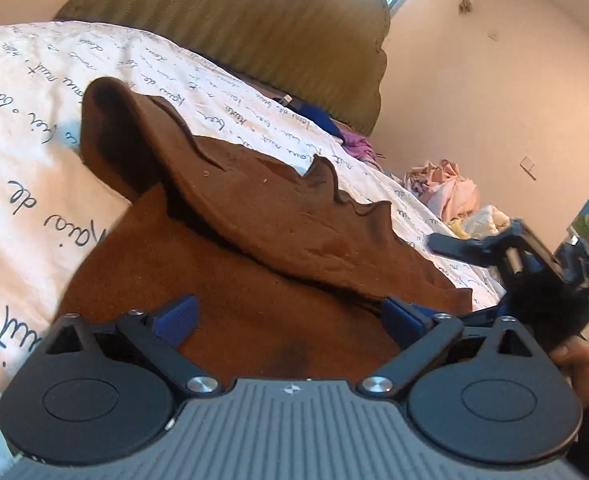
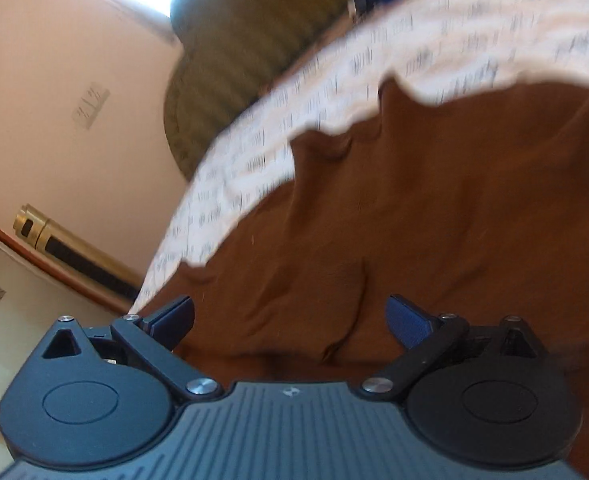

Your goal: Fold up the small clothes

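A brown garment (image 1: 254, 248) lies on a white bedsheet with handwriting print (image 1: 26, 128), one part folded over itself, with a wavy far edge. My left gripper (image 1: 290, 316) is open and empty, its blue pads spread just above the cloth's near part. In the right wrist view the same brown garment (image 2: 414, 208) fills the middle, blurred by motion. My right gripper (image 2: 290, 320) is open and empty over the cloth. The right gripper also shows in the left wrist view (image 1: 534, 264), held by a hand at the cloth's right end.
A large olive ribbed cushion (image 1: 254, 28) stands at the head of the bed. A pile of pink and pale clothes (image 1: 450, 192) lies at the far right, with purple and blue cloth (image 1: 354, 144) near it. A brass cylinder (image 2: 70, 244) stands by the wall.
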{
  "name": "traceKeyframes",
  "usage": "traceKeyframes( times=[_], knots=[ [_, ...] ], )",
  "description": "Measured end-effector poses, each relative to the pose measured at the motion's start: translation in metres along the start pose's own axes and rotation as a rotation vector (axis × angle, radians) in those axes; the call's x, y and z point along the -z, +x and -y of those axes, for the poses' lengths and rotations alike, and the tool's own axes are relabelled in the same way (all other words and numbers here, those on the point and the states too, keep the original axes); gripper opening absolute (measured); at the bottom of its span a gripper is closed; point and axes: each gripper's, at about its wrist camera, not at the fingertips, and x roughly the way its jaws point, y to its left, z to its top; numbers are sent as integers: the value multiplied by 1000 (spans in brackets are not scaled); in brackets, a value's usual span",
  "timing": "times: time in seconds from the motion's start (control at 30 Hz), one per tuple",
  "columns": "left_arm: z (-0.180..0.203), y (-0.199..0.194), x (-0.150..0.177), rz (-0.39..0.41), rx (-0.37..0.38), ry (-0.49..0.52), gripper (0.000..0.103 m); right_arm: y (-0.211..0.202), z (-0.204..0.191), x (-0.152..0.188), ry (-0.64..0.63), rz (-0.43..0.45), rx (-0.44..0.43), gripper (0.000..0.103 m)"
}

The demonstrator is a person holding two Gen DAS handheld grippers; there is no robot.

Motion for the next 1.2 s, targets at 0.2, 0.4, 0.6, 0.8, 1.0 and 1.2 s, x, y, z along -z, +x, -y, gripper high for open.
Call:
traceKeyframes(
  times=[0.2, 0.4, 0.6, 0.8, 1.0, 1.2],
  knots=[
    [3, -2, 3, -6, 8, 28, 102, 19, -12, 6, -29, -35, 31, 32],
    [-3, -2, 4, -1, 36, -2, 102, 24, -18, 11, -57, 0, 49, 7],
    [-1, 1, 5, -1, 37, -4, 102, -8, -60, -25, -156, 111, -22, 6],
    [-1, 1, 6, -1, 35, -1, 102, -69, -43, -44, -199, 167, 36, 6],
    [-1, 1, 6, -2, 30, 7, 102, -80, 42, -35, -105, 151, 270, 6],
    [1, 2, 5, -4, 22, 16, 102, -92, 67, -34, -51, 182, 224, 6]
  ],
)
